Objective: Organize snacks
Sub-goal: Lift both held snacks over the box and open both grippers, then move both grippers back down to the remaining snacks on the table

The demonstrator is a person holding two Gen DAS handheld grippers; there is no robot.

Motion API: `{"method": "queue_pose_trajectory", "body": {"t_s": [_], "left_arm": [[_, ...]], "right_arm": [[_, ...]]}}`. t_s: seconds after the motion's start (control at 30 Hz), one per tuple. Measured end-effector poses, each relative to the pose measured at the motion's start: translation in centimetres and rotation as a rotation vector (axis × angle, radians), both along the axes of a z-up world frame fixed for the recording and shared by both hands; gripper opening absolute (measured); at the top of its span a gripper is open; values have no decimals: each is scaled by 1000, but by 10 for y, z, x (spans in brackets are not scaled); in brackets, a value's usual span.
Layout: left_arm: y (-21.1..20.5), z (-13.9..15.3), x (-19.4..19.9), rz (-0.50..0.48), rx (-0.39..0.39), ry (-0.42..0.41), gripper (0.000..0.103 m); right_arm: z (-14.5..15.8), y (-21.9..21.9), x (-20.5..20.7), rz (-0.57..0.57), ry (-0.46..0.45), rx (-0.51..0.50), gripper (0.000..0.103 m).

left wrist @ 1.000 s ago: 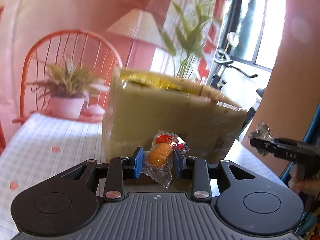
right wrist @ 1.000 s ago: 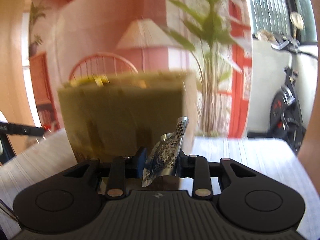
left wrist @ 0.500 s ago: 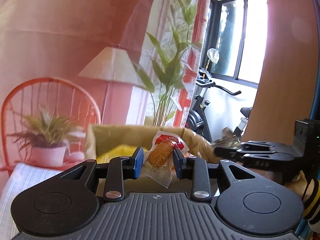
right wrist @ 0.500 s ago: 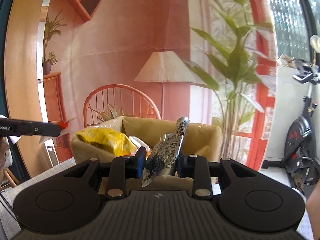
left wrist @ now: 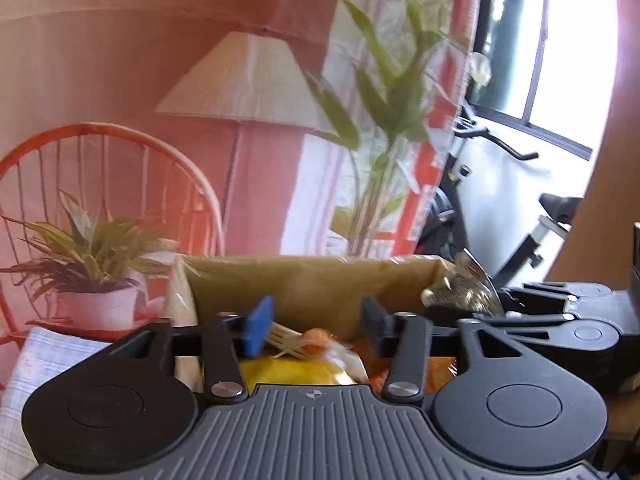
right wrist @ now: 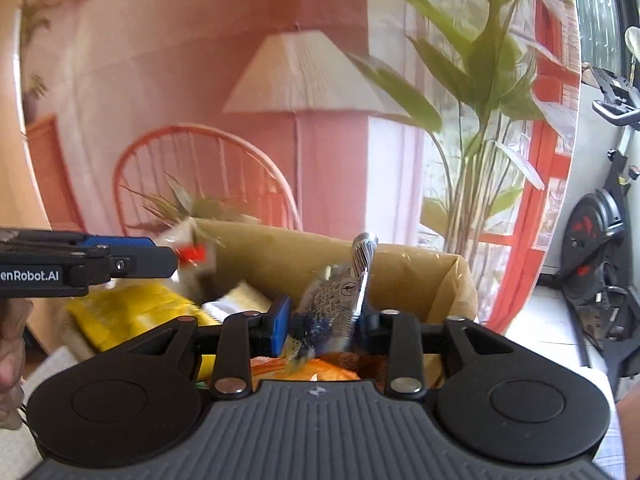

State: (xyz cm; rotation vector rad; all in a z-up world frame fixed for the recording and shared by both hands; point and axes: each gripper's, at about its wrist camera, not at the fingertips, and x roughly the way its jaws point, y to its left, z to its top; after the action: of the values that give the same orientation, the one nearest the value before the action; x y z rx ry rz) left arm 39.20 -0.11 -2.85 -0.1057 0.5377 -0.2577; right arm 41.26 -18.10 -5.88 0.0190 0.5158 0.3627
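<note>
Left gripper (left wrist: 314,326): its jaws have just been opening and stand apart over the cardboard box (left wrist: 320,288). The orange snack in clear wrap (left wrist: 316,338) sits in the gap, blurred, touching neither blue pad as far as can be seen – it is no longer gripped.

Right gripper (right wrist: 322,320): its jaws have just been opening a little. The silvery foil packet (right wrist: 336,300) stands upright in the gap, leaning toward the right-hand pad; whether that pad presses on it cannot be told.

Box: open at the top and lined with clear film; both grippers hang above its near edge. Inside lie a yellow bag (right wrist: 132,312), an orange packet (right wrist: 320,370) and some pale wrappers (too blurred to name).

Surface: a table under a pale checked cloth (left wrist: 44,356), seen at the left edge of the left view, with the box standing on it.

Room: a pink wall hanging printed with a lamp (right wrist: 306,76) and tall green leaves (right wrist: 480,80) – behind the box. A red spindle-back chair (left wrist: 100,184) carries a potted plant (left wrist: 90,264) in a white pot.

Beyond: an exercise bike (right wrist: 600,248) by a bright window (left wrist: 560,52).

Person: a hand (right wrist: 10,352) at the left edge of the right view.
</note>
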Motion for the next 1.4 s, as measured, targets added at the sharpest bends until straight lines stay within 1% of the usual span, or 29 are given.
{"method": "queue_pose_trajectory", "body": {"t_s": [0.03, 0.07, 0.1, 0.17, 0.23, 0.27, 0.3, 0.37, 0.43, 0.5, 0.57, 0.63, 0.73, 0.9, 0.97, 1.1, 1.23, 1.33, 1.4], "left_arm": [[3, 2, -2, 6, -9, -14, 67], [7, 4, -4, 5, -22, -25, 70], [9, 7, -8, -2, -30, -34, 71], [14, 10, -16, -16, -28, -48, 71], [15, 13, -24, -29, -18, -53, 72], [17, 13, -30, -41, -21, -53, 73], [18, 13, -33, -54, -28, -52, 74], [22, 14, -46, -80, -45, -54, 77], [24, 14, -58, -95, -47, -59, 77], [27, 14, -69, -111, -50, -63, 77], [30, 12, -81, -123, -49, -63, 78], [34, 8, -93, -130, -45, -59, 78], [39, -1, -110, -142, -41, -47, 78], [52, -27, -128, -127, -57, 9, 78], [56, -39, -131, -114, -66, 34, 78], [62, -66, -134, -81, -95, 93, 78], [61, -91, -137, -47, -94, 141, 78], [59, -104, -140, -26, -87, 161, 78], [58, -113, -141, -19, -86, 173, 78]], "right_arm": [[-1, -1, 3, -10, 3, 5, 47], [-2, -2, 4, -19, 5, 19, 58], [-2, -4, 3, -26, 0, 31, 68], [-3, -8, -1, -32, -20, 42, 78], [-3, -11, -7, -35, -34, 43, 78], [-3, -13, -10, -37, -41, 53, 81], [-2, -15, -14, -36, -50, 64, 86], [-1, -20, -26, -28, -79, 87, 91], [1, -22, -38, -17, -107, 94, 95], [1, -26, -50, -11, -131, 107, 103], [2, -29, -65, -4, -160, 122, 103], [1, -31, -77, -5, -164, 128, 103], [-3, -33, -100, -30, -191, 127, 103], [-20, -31, -136, -74, -225, 61, 103], [-30, -31, -149, -58, -236, 41, 103], [-54, -31, -164, -47, -206, 49, 103], [-85, -27, -170, 40, -116, 56, 103], [-110, -20, -171, 53, -48, 21, 103], [-127, -18, -172, 24, -49, -11, 103]]}}
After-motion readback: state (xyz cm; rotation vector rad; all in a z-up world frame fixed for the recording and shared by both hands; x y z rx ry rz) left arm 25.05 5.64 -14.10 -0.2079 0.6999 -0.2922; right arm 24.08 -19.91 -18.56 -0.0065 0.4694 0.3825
